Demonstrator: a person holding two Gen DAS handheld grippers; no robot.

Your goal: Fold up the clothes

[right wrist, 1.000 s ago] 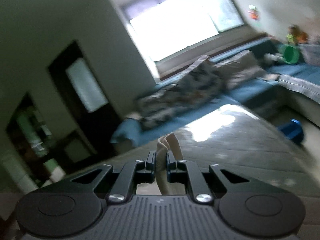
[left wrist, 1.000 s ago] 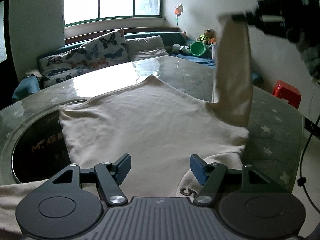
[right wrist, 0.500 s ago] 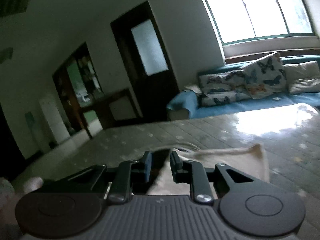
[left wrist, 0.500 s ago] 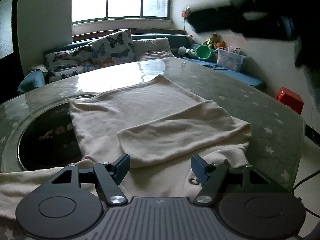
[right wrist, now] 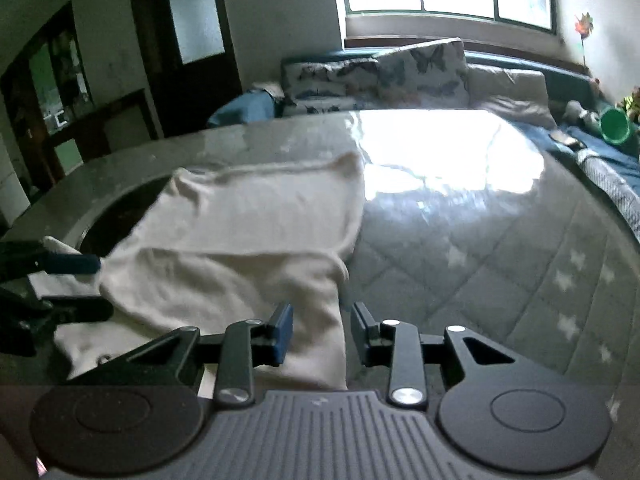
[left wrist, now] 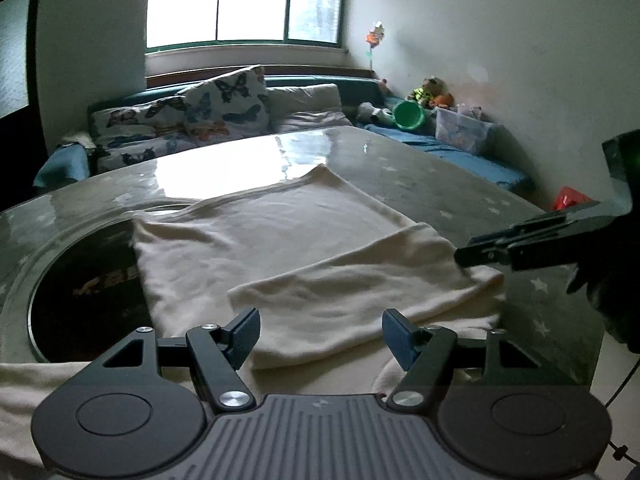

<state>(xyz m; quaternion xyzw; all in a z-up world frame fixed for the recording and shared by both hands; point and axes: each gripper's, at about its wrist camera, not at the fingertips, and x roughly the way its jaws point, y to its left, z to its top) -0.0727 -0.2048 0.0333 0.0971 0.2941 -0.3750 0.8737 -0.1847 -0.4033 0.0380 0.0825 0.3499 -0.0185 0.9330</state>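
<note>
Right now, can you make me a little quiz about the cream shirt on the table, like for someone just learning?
1. True or false: the sleeve lies folded across the cream long-sleeved shirt.
2. What colour is the round plastic bucket on the sofa beyond the glass-topped table? A red, B green, C yellow.
3. Fill in: the left gripper has nothing between its jaws, which stand ____.

Key:
1. True. The right gripper has its jaws opening; the shirt's edge sits between them in the right wrist view.
2. B.
3. Open.
</note>
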